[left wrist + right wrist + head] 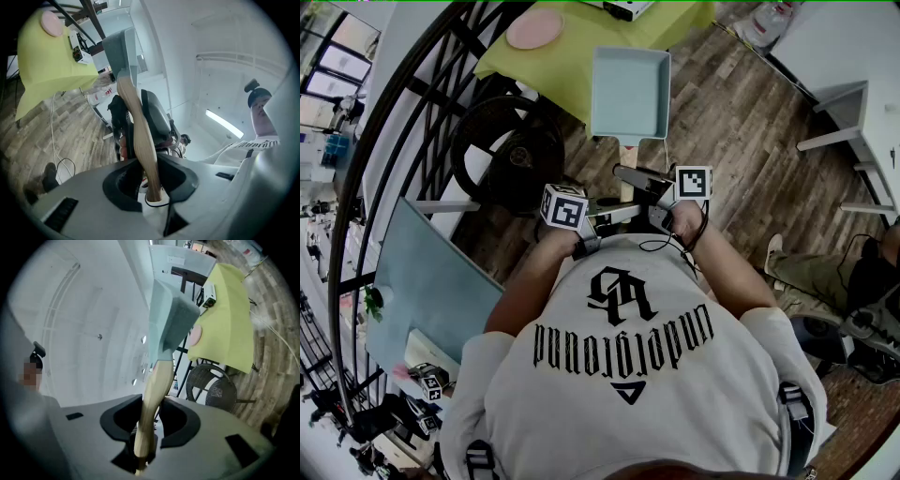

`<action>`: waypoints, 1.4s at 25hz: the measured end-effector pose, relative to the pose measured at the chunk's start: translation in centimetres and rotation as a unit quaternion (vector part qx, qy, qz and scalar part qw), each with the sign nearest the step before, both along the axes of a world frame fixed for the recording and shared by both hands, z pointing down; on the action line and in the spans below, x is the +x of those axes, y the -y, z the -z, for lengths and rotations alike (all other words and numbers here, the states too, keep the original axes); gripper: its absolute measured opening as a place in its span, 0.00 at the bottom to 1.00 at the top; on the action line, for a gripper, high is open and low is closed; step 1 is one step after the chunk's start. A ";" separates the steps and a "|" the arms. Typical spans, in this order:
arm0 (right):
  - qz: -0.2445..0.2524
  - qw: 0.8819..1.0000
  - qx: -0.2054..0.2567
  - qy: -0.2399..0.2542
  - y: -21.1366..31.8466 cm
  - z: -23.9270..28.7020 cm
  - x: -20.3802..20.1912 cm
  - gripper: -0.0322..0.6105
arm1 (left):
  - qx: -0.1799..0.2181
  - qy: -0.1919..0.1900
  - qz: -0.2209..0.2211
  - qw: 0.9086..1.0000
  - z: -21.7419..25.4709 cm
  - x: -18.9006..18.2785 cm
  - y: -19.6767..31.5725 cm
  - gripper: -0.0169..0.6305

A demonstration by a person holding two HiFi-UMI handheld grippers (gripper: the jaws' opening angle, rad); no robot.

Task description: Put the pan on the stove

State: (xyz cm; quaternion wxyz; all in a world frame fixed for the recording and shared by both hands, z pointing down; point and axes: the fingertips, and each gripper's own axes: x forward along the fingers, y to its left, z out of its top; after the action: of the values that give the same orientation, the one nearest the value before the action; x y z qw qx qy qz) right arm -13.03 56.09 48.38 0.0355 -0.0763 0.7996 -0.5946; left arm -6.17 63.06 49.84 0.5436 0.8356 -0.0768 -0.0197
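The wooden floor (pixel 750 112) fills most of the head view's upper half. Over its upper-left part lies the worktop (pixel 553 66), draped in a yellow-green cloth. Below that, left of centre, stands a dark round-backed chair (pixel 506 155). The pan (pixel 630 89), pale blue and square, is in the upper middle of the frame. It is held up off the floor with its open face to the head camera, and its left edge lies just beside the corner of the cloth. Its long axis runs up and down the frame: the body points away from me toward the top edge, and the wooden handle (pixel 140 136) points back down toward my chest. Both of my claws are on that handle. My left claw (pixel 151 180) is clamped on the handle close to its end, with the dark pads pressing it from either side. My right claw (pixel 150 423) is clamped on the handle the same way, and from there the handle rises up the frame to the pan's body. Smallest is a pink plate (pixel 534 28), which lies on the cloth in the upper left, well apart from the pan.
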 end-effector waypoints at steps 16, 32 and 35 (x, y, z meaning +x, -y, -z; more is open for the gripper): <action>0.004 1.000 -0.002 0.010 8.1 0.0 3.5 0.23 | -0.003 0.001 0.000 1.000 -0.5 3.9 8.1 0.16; 0.002 1.000 0.001 -0.009 24.2 0.9 13.9 0.23 | 0.003 -0.003 -0.017 1.000 0.9 14.1 24.1 0.17; -0.005 1.000 0.006 -0.011 26.9 0.7 15.0 0.23 | 0.002 -0.003 -0.027 1.000 0.7 15.1 26.6 0.17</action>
State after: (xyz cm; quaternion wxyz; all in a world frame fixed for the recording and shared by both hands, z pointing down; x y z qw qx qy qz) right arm 1.93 29.20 47.71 0.0301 -0.0866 0.8033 -0.5885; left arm 8.92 36.43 49.19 0.5424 0.8385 -0.0522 -0.0074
